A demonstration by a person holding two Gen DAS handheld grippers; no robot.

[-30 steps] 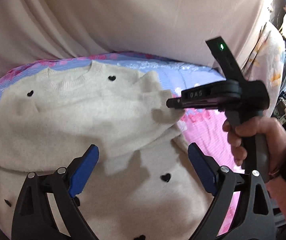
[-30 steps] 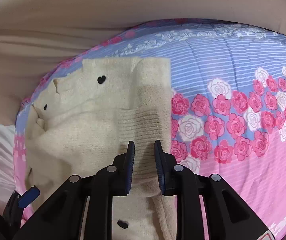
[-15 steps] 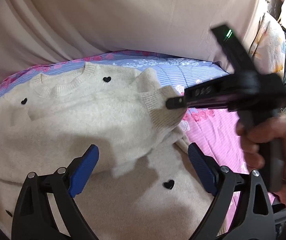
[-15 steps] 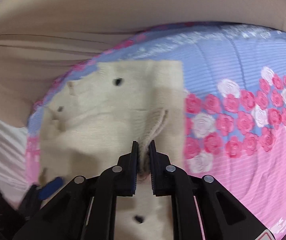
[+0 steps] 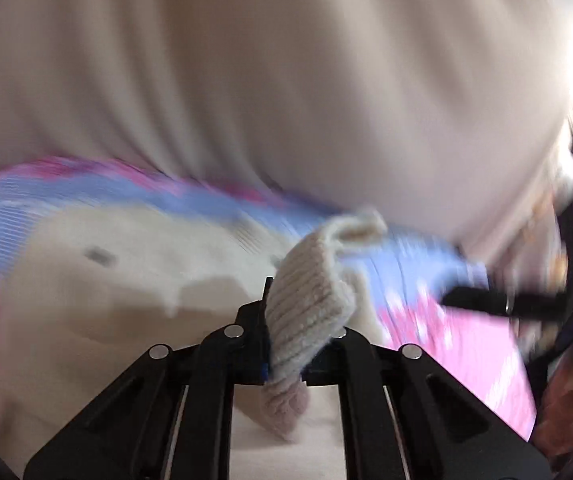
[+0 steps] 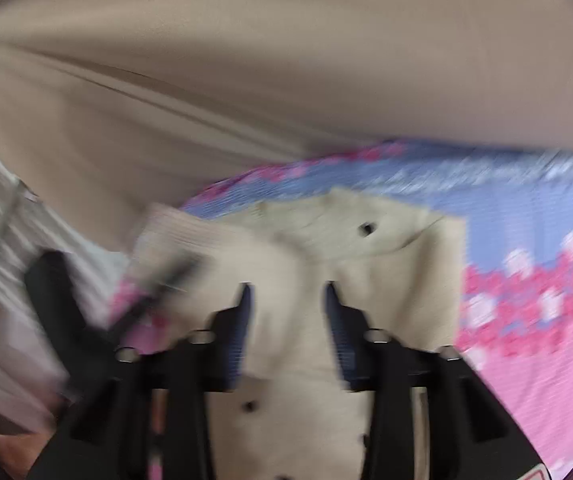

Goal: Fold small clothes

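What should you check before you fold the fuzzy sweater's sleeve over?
1. Left gripper shut on the ribbed sleeve cuff: ok.
2. Right gripper off the cloth: ok, its jaws are opening with nothing pinched between them.
3. Sweater body lying on the flowery bedspread: ok.
4. Body smooth, no wrinkles: cannot tell, both views are blurred.
5. Other sleeve already folded in: cannot tell.
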